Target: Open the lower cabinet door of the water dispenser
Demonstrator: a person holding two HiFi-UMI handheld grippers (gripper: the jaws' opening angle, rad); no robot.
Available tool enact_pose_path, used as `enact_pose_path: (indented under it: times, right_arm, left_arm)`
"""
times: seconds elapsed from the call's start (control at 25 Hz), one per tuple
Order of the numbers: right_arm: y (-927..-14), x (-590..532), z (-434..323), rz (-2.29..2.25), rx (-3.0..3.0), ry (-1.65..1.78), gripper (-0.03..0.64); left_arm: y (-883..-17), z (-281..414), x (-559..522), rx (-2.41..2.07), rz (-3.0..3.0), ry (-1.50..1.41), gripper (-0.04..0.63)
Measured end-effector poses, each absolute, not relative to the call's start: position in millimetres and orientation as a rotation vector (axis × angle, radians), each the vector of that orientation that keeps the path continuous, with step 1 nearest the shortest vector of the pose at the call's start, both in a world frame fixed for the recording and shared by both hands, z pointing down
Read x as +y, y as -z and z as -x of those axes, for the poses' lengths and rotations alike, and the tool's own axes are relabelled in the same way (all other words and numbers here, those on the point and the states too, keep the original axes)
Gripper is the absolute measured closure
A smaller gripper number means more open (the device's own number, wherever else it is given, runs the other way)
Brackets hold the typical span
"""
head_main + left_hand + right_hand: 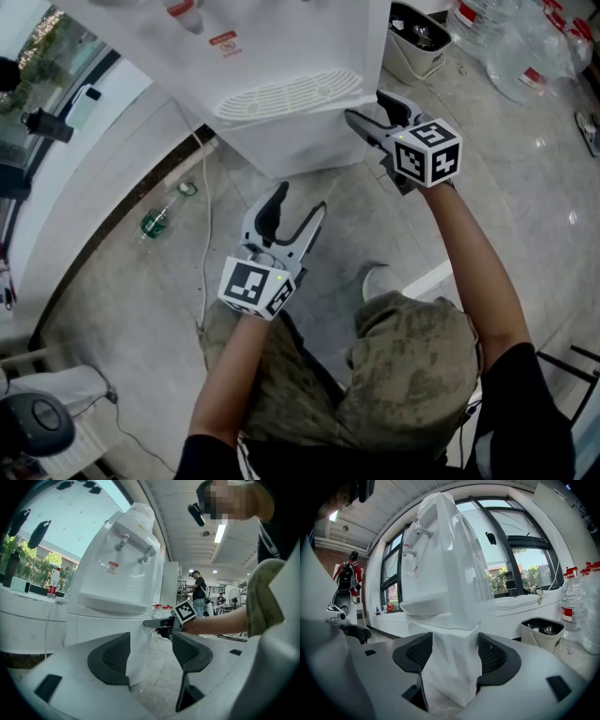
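The white water dispenser [281, 56] stands at the top of the head view, its slotted drip tray [291, 94] above the lower cabinet door [305, 150]. My right gripper [366, 105] is open at the cabinet's right front corner. In the right gripper view [452, 656] that corner [454, 672] shows between the pads, and I cannot tell whether they touch it. My left gripper [302, 197] hangs open over the floor in front of the door. Between its pads [150, 656] nothing is held, and the right gripper [152, 622] reaches the cabinet's side edge.
A green bottle [155, 223] and a white cable [204, 234] lie on the tiled floor left of the dispenser. A small bin [417, 37] and clear water bottles [511, 42] stand to its right. My shoe [380, 279] is near the cabinet. People [199, 590] stand far behind.
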State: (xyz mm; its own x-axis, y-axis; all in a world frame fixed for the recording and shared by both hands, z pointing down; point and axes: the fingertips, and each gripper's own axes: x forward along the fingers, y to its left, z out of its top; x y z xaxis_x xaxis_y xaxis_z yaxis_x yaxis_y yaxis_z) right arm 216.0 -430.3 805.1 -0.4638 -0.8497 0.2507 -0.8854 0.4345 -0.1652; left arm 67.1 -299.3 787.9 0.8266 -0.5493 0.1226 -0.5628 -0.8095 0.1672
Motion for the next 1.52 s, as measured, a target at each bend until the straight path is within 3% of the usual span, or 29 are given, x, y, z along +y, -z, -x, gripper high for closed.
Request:
enact_pose_path:
  times: [0.96,1.52]
  right_arm:
    - [-806,-371,-203,-1.512,-2.518,-0.345,0.348]
    - [-805,-332,-193,-1.423,-2.575,-0.302,0.457]
  left_arm:
    - [-783,-57,-271,-0.813,-2.834,-0.091,0.337]
    - [-789,-65,-263,-0.796,-2.825,-0.118,0.337]
